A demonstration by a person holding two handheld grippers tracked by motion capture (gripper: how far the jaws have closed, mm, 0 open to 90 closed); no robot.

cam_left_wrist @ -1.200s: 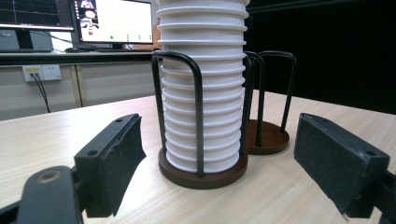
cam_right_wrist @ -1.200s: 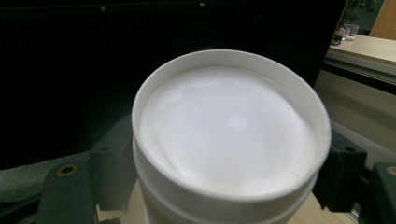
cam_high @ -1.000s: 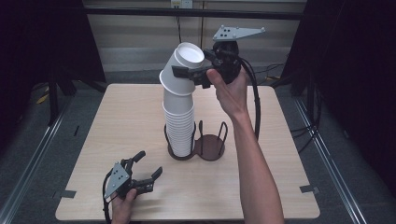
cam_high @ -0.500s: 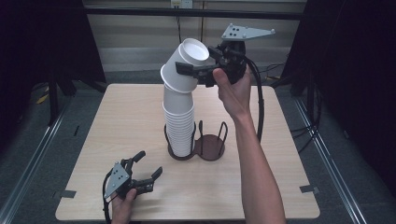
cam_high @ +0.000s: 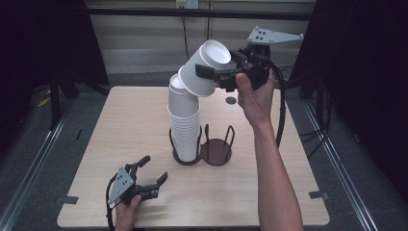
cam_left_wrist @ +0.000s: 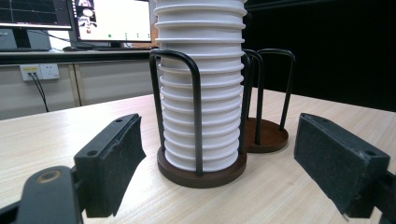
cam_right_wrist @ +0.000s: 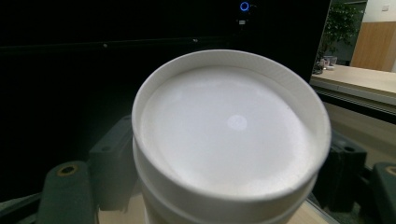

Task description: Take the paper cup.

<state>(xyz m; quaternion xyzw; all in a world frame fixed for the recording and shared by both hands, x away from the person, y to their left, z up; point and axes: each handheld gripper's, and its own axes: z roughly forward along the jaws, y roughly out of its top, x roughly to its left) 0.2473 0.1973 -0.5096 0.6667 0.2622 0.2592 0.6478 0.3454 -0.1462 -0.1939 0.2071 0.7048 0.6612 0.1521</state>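
White paper cups (cam_high: 184, 126) stand stacked in one ring of a dark two-ring wire holder (cam_high: 215, 150), the other ring empty, as the right gripper (cam_high: 219, 73) clamps lifted, tilted cups (cam_high: 206, 67) overhead and the left gripper (cam_high: 153, 176) rests wide open on the wooden table (cam_high: 120, 125).

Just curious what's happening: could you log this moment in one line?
right tool: shut on tilted top cup | cup stack: in holder | left tool: open, on table
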